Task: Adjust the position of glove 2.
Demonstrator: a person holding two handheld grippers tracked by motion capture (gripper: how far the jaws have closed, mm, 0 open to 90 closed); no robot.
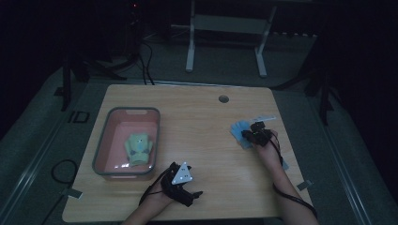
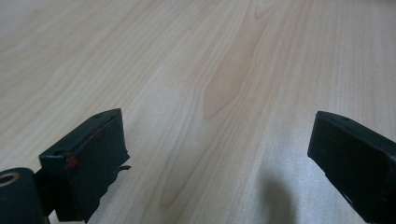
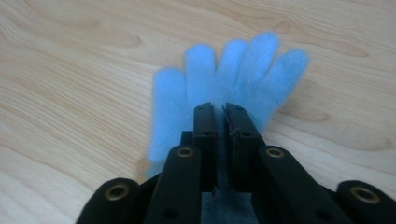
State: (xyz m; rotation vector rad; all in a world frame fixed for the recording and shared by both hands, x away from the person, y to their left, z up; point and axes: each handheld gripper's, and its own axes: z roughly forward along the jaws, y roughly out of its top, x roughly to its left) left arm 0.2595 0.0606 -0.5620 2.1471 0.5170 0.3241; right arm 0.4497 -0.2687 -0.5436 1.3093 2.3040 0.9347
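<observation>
A light blue fleece glove [image 1: 239, 128] lies flat on the right side of the wooden table [image 1: 197, 136], fingers spread [image 3: 233, 70]. My right gripper [image 1: 249, 135] sits at its cuff end, and in the right gripper view its jaws [image 3: 220, 109] are pressed together on the glove's fabric. Near the table's front edge, my left gripper [image 1: 184, 182] is held low over bare wood. Its jaws [image 2: 217, 135] stand wide apart with nothing between them.
A pink bin with a grey rim [image 1: 133, 110] stands at the left of the table and holds a pale green glove [image 1: 138, 149]. A pale flat strip [image 1: 263, 117] lies just beyond the blue glove. A cable hole [image 1: 223, 99] sits near the far edge.
</observation>
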